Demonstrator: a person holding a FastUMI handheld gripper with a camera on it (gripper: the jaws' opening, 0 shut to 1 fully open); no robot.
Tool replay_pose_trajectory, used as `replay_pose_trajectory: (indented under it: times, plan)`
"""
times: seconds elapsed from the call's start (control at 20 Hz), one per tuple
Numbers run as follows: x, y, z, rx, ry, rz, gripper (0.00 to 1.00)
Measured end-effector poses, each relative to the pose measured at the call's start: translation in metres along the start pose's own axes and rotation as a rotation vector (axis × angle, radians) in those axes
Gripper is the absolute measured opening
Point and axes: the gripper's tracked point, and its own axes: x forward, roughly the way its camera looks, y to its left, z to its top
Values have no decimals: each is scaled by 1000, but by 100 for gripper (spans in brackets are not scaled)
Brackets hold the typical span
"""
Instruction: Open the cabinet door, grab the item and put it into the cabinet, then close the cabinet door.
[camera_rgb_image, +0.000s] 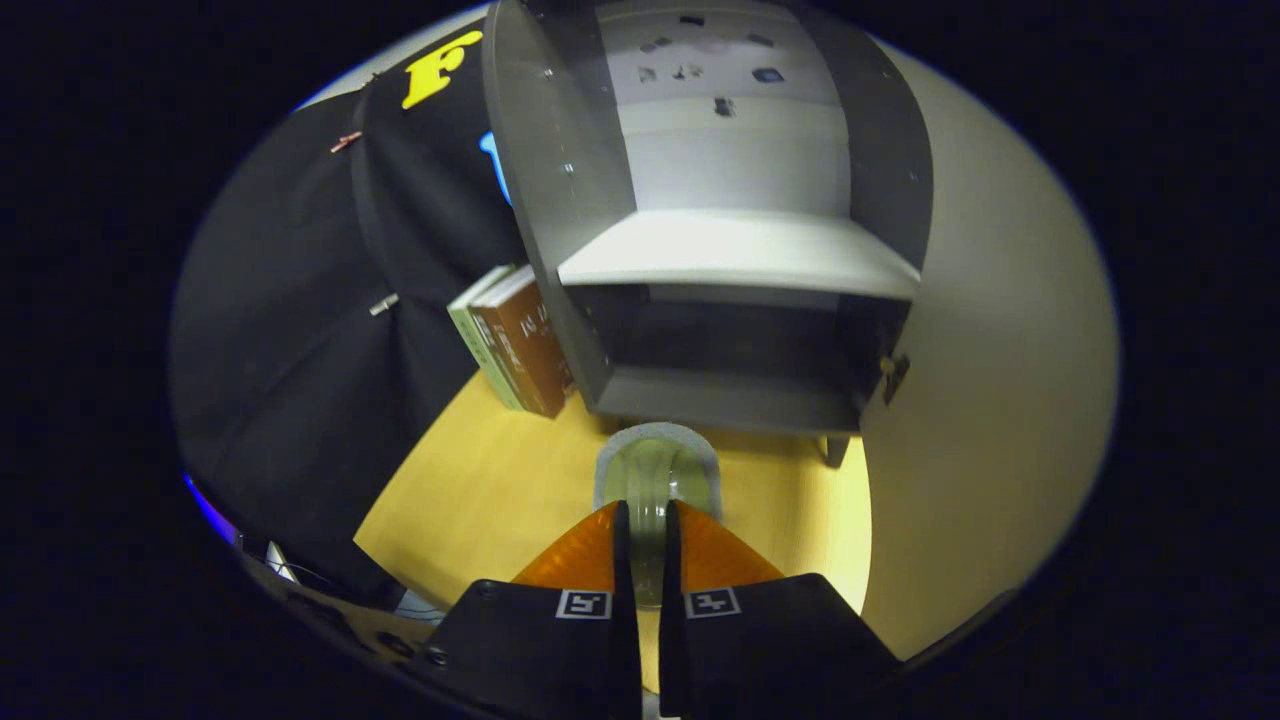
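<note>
The gripper (648, 520) has its 2 fingers drawn close together, pinching the near rim of a clear glass cup (655, 480). The thin glass wall runs down the narrow gap between the fingers, and both press against it from either side. The rest of the cup sticks out just ahead of the fingertips, its round mouth tilted up toward the camera, with a pale greyish rim around a greenish, see-through inside. Whether the cup's base touches the table cannot be told from here.

Under the cup lies a light wooden table (480, 500). Just beyond the cup, straight ahead of the fingers, stands a grey cabinet (740, 400) with its front open. 1 pale shelf (740, 255) divides it into an upper compartment with a light back wall and a darker lower compartment. The far edge of the cup sits close to the cabinet's bottom lip, just short of the lower compartment and not inside it.

The cabinet's door (550, 150), a grey panel, is swung open to the left of the opening. To the left of the cabinet, 2 books (515, 340) stand leaning against its side, 1 with a brown cover and 1 greenish. To the right of the cabinet rises a plain pale wall (1000, 380).
</note>
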Motion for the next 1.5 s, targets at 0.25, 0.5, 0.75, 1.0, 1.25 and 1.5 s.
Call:
replay_pose_trajectory:
  times: [0.25,0.5,0.75,1.0,1.25,1.5]
  plan:
    - [6,-20,105,-64,-177,-57,11]
    - [32,-49,172,-73,-263,-119,11]
    - [92,-73,221,-5,-307,-163,11]
    - [146,-89,227,43,-264,-191,11]
    - [167,-103,249,105,-329,-213,11]
    - [172,-105,253,153,-345,-207,14]
